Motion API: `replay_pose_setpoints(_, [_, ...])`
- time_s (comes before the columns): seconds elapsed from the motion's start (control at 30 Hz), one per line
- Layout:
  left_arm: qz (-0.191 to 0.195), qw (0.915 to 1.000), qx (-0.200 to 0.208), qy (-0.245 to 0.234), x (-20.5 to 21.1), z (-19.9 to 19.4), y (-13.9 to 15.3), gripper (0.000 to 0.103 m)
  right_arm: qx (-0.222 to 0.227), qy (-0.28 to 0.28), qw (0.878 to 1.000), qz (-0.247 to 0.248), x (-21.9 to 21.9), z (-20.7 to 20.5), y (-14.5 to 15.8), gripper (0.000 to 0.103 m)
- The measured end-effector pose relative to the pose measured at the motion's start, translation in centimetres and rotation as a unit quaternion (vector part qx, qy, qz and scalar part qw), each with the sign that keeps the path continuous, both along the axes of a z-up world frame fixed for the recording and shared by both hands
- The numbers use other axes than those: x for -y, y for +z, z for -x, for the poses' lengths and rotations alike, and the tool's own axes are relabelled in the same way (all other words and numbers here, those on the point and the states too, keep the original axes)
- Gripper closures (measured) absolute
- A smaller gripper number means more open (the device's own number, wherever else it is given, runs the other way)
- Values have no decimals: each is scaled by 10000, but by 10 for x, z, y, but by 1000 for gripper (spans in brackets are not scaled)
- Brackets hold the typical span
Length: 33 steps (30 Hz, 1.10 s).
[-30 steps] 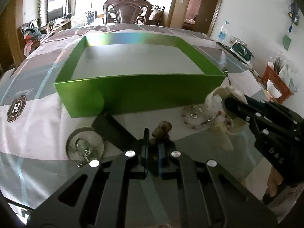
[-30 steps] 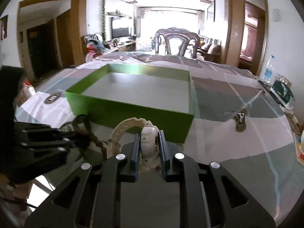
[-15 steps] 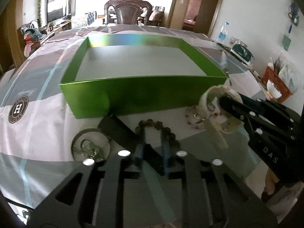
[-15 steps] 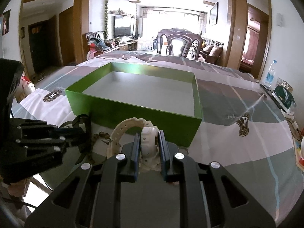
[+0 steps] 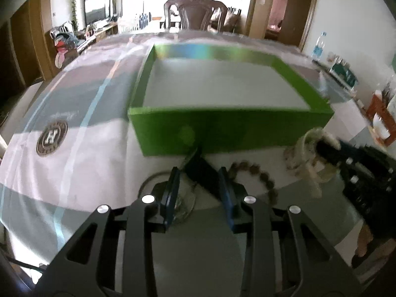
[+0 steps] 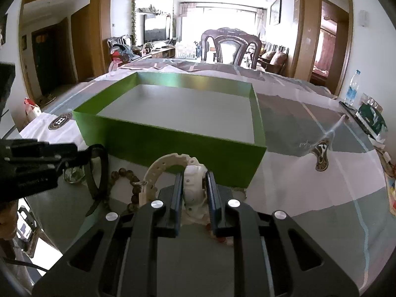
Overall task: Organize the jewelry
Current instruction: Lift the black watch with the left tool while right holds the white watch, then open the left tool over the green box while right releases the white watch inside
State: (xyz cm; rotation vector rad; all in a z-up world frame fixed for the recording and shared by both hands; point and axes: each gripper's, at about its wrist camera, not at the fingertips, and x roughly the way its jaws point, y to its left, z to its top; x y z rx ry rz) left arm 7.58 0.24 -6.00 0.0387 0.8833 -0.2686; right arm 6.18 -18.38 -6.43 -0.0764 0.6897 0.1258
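My left gripper (image 5: 198, 173) hangs low over the table with its jaws opening. A black watch strap (image 5: 201, 170) lies on the cloth beyond and between the fingers, untouched by the pads. The brown bead bracelet (image 5: 257, 173) lies loose just right of them. A green open box (image 5: 222, 128) with a grey floor stands right behind. My right gripper (image 6: 194, 177) is shut on a white watch (image 6: 193, 185), held close to the box's (image 6: 173, 146) front wall. In the right wrist view the bead bracelet (image 6: 123, 175) and the black strap (image 6: 99, 173) lie to the left.
A round glass piece (image 5: 183, 203) sits under the left finger and shows as a clear crystal (image 6: 74, 175) from the right. Reddish beads (image 6: 220, 238) peek out below the right gripper. A dark chair (image 6: 230, 47) stands at the table's far end. Clutter lines the right edge (image 6: 371, 118).
My left gripper has let go of the brown bead bracelet, opened and slid left; the bracelet now lies on the table to its right. The right gripper keeps the white watch, nearly still.
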Motion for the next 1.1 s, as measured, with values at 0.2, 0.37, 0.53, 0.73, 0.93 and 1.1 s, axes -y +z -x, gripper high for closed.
replay_pose_setpoints(0.2, [146, 9998, -124, -43, -2, -1, -5, 58, -163, -24, 9999, -50, 2, -3, -11, 85])
replay_pose_setpoints(0.37, [233, 9997, -61, -50, 6, -12, 2, 53, -151, -11, 9998, -85, 3, -2, -12, 85])
replay_pose_setpoints(0.53, [-22, 9996, -268, 101, 16, -29, -11, 56, -172, 53, 9998, -130, 3, -1, -14, 85])
replay_pose_setpoints(0.73, [59, 9992, -299, 261, 7, -36, -12, 84, -165, 84, 9997, -131, 4, -1, -15, 85])
replay_pose_setpoints(0.93, [167, 9996, 4, 235, 2, -22, 9, 90, 66, 39, 9997, -224, 8, 7, -2, 85])
replay_pose_setpoints(1.1, [328, 9978, 533, 231, -4, -16, 47, 90, 700, -25, 9968, -392, 11, 11, 30, 85])
